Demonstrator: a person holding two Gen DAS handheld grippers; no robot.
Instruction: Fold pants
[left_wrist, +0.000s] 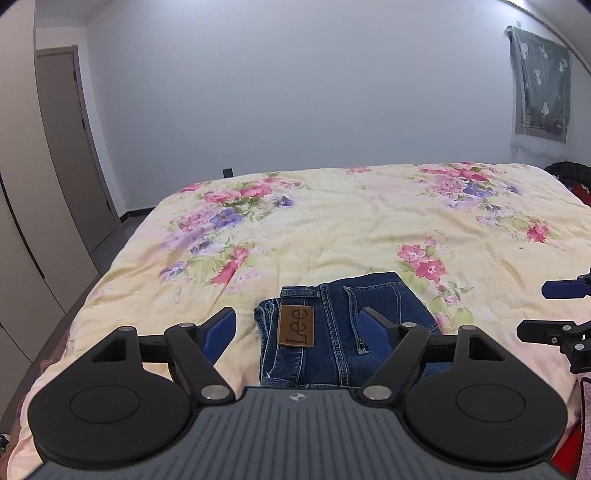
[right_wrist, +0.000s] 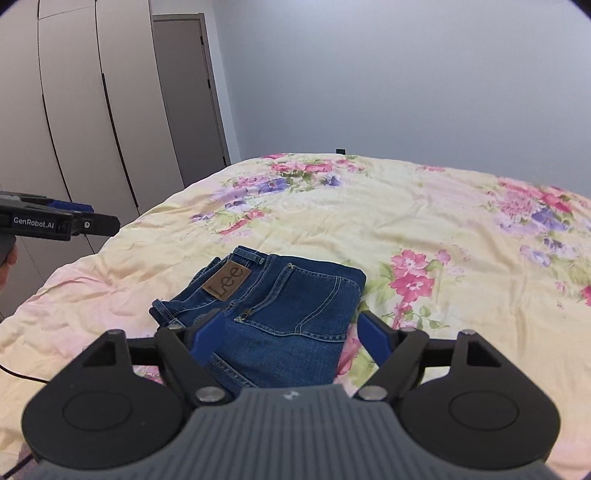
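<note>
With the dark blue denim jeans (right_wrist: 273, 314) already lying as a compact folded bundle near the front edge of the floral cream quilt (right_wrist: 424, 229), apparently finished, the left gripper (left_wrist: 297, 328) and right gripper (right_wrist: 291, 332) hovered above them, jaws spread wide and empty, fingers clear of the cloth.

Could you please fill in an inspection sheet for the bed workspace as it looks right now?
Surface: bed with a floral quilt, lightly creased.
Job's things: jeans folded into a compact stack near the front edge, brown label facing up.
Clutter: dark and red items at the bed's far right edge, unclear what.
Grippers: left gripper open, nothing between its fingers; right gripper open, above the jeans, holding nothing.
Cables: thin black cable across the quilt's left edge.
Surroundings: wardrobe doors, grey door, curtain on a plain wall.
</note>
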